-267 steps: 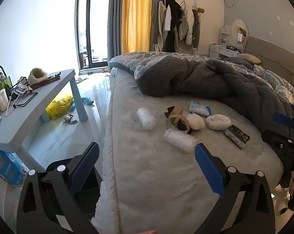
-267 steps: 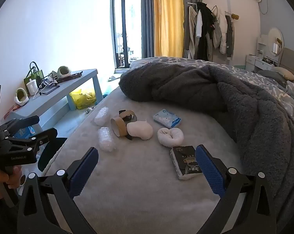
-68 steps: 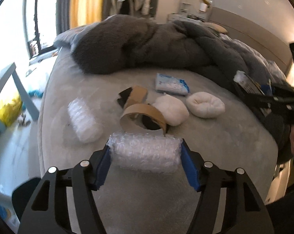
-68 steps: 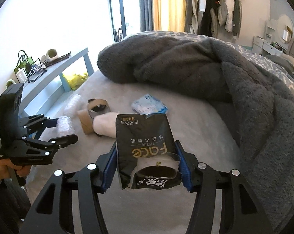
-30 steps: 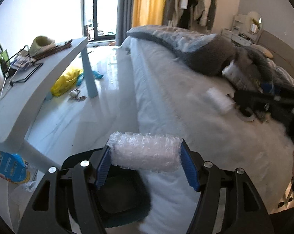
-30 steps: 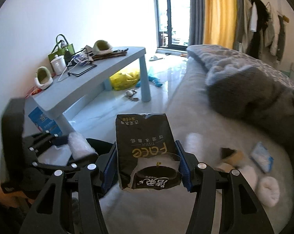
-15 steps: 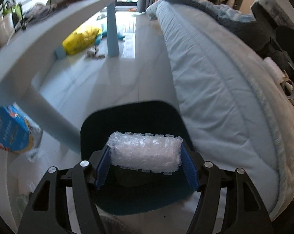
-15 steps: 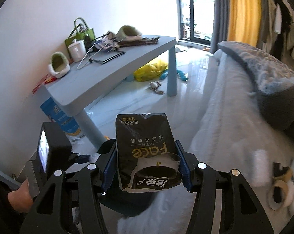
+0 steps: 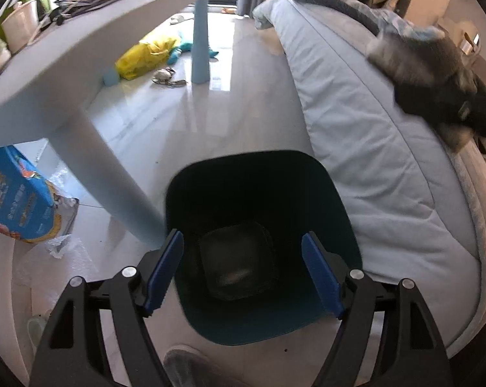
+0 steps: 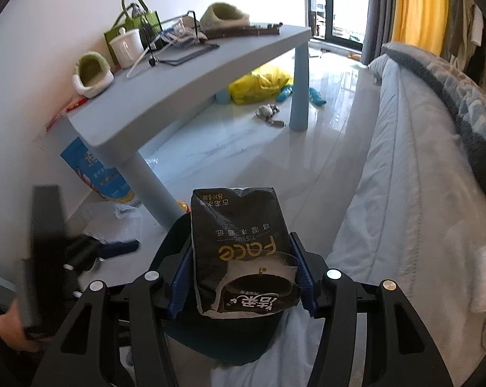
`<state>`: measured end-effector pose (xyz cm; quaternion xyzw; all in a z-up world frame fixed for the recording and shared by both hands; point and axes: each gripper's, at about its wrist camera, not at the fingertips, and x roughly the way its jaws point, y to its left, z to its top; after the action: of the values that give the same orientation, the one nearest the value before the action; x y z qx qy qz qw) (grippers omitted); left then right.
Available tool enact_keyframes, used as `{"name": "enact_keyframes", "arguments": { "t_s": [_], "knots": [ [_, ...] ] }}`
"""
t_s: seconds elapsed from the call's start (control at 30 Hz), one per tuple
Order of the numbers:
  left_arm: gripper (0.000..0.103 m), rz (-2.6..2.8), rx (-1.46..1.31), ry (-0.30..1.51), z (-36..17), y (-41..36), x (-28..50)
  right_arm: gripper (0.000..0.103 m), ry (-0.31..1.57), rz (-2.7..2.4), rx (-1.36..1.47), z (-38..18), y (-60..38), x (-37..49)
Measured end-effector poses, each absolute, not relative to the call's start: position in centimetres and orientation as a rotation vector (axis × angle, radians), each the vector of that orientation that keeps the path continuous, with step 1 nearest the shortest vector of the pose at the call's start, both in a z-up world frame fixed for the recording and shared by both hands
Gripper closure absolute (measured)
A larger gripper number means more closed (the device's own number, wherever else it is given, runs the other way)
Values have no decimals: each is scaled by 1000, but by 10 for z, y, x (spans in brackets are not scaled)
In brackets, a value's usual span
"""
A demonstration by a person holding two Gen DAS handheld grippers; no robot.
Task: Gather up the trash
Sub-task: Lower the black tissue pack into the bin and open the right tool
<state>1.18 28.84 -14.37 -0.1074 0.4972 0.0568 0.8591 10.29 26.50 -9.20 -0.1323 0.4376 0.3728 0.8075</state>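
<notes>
Black, crinkly and light, the tissue pack [image 10: 243, 251] sits clamped at its sides in our right gripper [image 10: 241, 287] above the bin [image 9: 210, 177], while our left gripper [image 9: 243, 274] hangs apart and empty.

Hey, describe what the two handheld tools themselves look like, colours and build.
Both match: the left tool and right tool have black skeletal arms with triangular cutouts, silver round bolt heads at the joints, and ribbed blue pads on the fingers. No cables or sleeves are visible.
</notes>
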Motion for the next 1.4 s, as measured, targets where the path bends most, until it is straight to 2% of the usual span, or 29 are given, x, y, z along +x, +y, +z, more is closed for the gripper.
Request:
{"name": "enact_keyframes", "arguments": {
  "t_s": [0.57,0.7,0.83,1.03,1.4],
  "knots": [
    [46,185,-201,834,-62,315,-15,47,1093,768,-400,-170,311,103],
    [56,180,-231,818,-53,321,-22,47,1132,770,-435,-190,323,99],
    [56,187,-217,798,-44,322,-25,46,1158,765,-466,-204,329,96],
    [56,181,-225,752,-27,322,-27,32,1159,767,-481,-205,331,92],
    [56,161,-228,684,0,307,-29,32,1102,802,-446,-175,318,87]
  ]
}}
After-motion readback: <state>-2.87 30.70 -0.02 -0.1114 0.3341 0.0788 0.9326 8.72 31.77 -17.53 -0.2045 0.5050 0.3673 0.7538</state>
